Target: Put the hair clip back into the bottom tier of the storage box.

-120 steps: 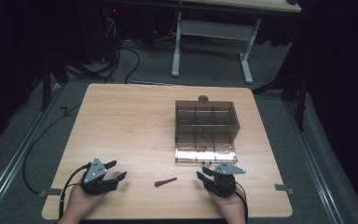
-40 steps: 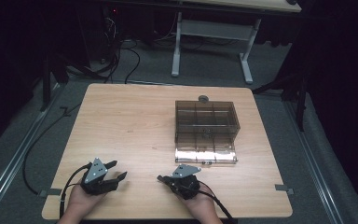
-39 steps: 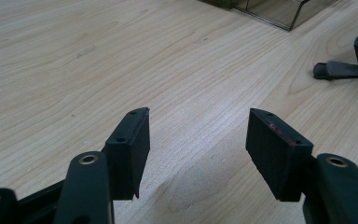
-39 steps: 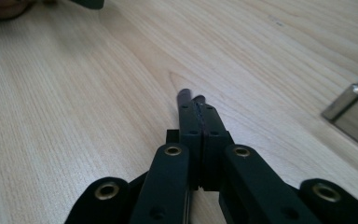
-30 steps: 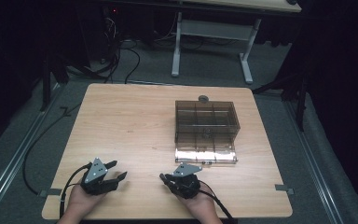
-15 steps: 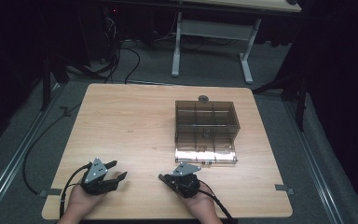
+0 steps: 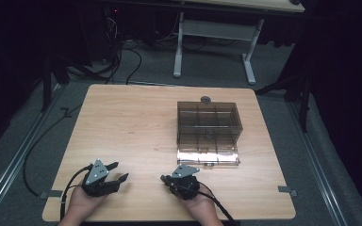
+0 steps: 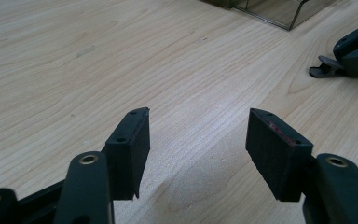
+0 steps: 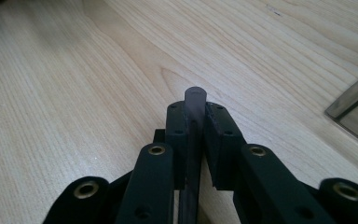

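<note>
A short dark rod (image 9: 195, 96) is clamped between the jaws of my right gripper (image 9: 195, 116), its round end sticking out past the fingertips. In the high view the right gripper (image 7: 165, 179) lies low at the table's front middle, pointing left. My left gripper (image 7: 120, 171) rests at the front left, open, with bare wood between its jaws (image 8: 198, 130). The left gripper view also catches the right gripper (image 8: 354, 49) at its upper right, with the rod's tip (image 8: 319, 72) poking out.
A tinted clear compartment box (image 7: 209, 123) stands right of centre on the wooden table (image 7: 127, 122), its lid (image 7: 208, 156) folded down flat in front. A small round grey object (image 7: 205, 99) lies just behind the box. Cables trail from both grippers.
Four seconds ago the rod lay loose on the table and the right gripper sat further right. The right gripper moved left and shut on the rod. The left gripper stayed put.
</note>
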A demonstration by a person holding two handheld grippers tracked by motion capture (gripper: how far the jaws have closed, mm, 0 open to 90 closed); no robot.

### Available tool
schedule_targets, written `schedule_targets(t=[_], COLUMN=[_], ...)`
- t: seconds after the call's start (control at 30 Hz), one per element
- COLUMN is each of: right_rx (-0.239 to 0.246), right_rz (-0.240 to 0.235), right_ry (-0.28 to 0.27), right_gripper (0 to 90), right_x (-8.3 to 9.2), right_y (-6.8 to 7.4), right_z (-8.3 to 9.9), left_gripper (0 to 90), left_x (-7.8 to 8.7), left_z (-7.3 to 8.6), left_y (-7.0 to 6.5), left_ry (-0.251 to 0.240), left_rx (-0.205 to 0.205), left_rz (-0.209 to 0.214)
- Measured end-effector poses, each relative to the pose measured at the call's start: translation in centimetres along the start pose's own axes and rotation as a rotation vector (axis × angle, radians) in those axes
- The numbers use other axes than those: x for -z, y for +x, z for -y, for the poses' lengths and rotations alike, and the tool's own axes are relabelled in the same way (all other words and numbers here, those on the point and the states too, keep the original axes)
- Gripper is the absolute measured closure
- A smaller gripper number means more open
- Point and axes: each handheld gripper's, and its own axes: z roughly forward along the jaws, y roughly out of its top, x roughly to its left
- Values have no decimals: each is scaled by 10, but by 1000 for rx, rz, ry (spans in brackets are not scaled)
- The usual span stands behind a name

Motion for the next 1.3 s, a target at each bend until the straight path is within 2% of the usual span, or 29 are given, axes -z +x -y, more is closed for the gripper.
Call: schedule_targets(t=[0.53,0.87,1.03,1.3], right_rx=[-11,-52,-88,-123], right_rz=[15,59,93,133], right_ry=[-29,-42,-54,-56], right_gripper=[820,820,820,820], right_x=[10,33,49,65], right_y=[-6,-24,-36,-47], right_z=[2,19,30,47], left_gripper=[402,403,403,402], left_x=[0,0,0,0], left_z=[0,0,0,0], left_y=[0,0,0,-1], left_ry=[-2,0,0,1], left_rx=[-1,-2,-3,-4], left_rz=[-2,-3,-3,-5])
